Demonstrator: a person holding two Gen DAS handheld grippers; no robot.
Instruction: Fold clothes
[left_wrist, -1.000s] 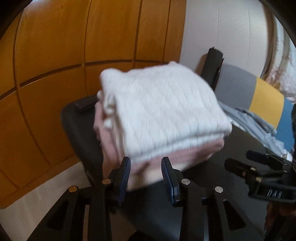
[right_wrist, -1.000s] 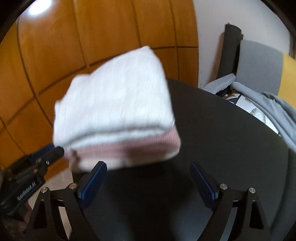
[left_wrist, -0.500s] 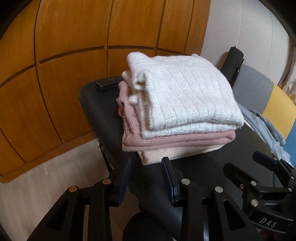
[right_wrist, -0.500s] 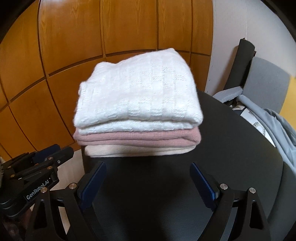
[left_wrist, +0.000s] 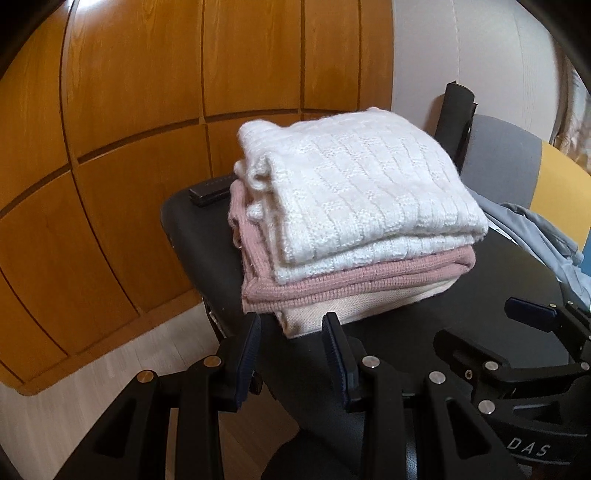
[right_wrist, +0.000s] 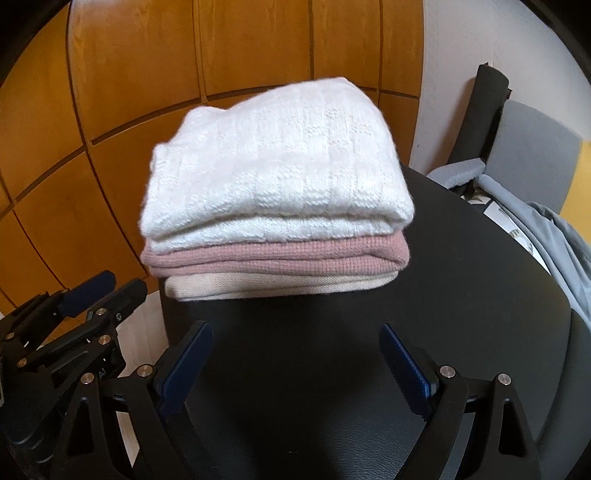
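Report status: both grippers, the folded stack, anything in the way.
Left gripper open, empty, at stack's near corner. Right gripper wide open, empty, short of it. Folded stack on black table: white over pink over cream. Nothing between grippers and stack.

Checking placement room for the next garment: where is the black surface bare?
Bare: the black surface between the folded stack and the open right gripper, extending right toward the grey clothes. Crowded: far left corner, stack beside a small black object.

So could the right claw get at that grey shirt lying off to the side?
Probably yes. The right claw is open and empty, and the grey shirt lies uncovered to its right, with only bare black table between them; the sweater pile sits apart.
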